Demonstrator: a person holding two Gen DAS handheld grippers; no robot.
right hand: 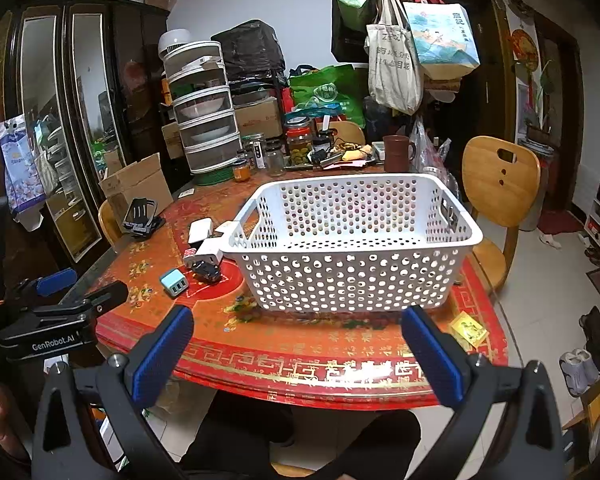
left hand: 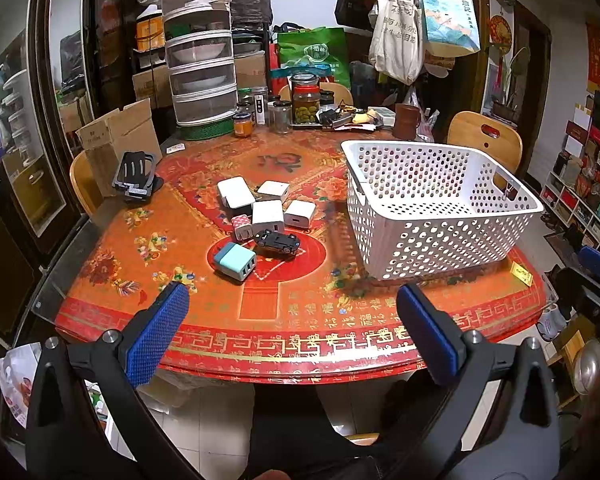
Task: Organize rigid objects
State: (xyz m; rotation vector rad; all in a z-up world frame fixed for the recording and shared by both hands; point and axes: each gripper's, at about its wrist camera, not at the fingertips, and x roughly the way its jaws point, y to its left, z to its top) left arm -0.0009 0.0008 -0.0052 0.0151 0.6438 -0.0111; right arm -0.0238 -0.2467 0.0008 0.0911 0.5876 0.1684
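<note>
Landmark: white basket [left hand: 440, 208] standing on the red table [left hand: 284, 312]; every place below is given from it.
Basket contents: nothing seen inside through the open top or the perforated walls.
Loose items: a cluster of small rigid things lies on the table to the left of the basket, apart from its wall.
White chargers: four white blocks [left hand: 266, 216] in the far part of the cluster, close together, some touching.
Patterned plug: small pink-and-white piece [left hand: 242, 227] against the front of the white blocks.
Toy car: black [left hand: 278, 242], just in front of the white blocks, between them and the teal charger.
Teal charger: [left hand: 236, 261] nearest the table's front edge, farthest from the basket of the lot.
Left tongs: [left hand: 292, 320] spread fully wide, nothing between the pads, hovering over the table's near edge, aimed at the cluster.
Right tongs: [right hand: 298, 344] spread fully wide, empty, facing the basket's near wall.
Step in hand: judged the start; no item gathered yet.
Next move: likely the left tongs drop onto the teal charger, which stands clear of its neighbours, then close across its flat sides.
Caution: the white blocks sit tight; a grab there may shove neighbours.
</note>
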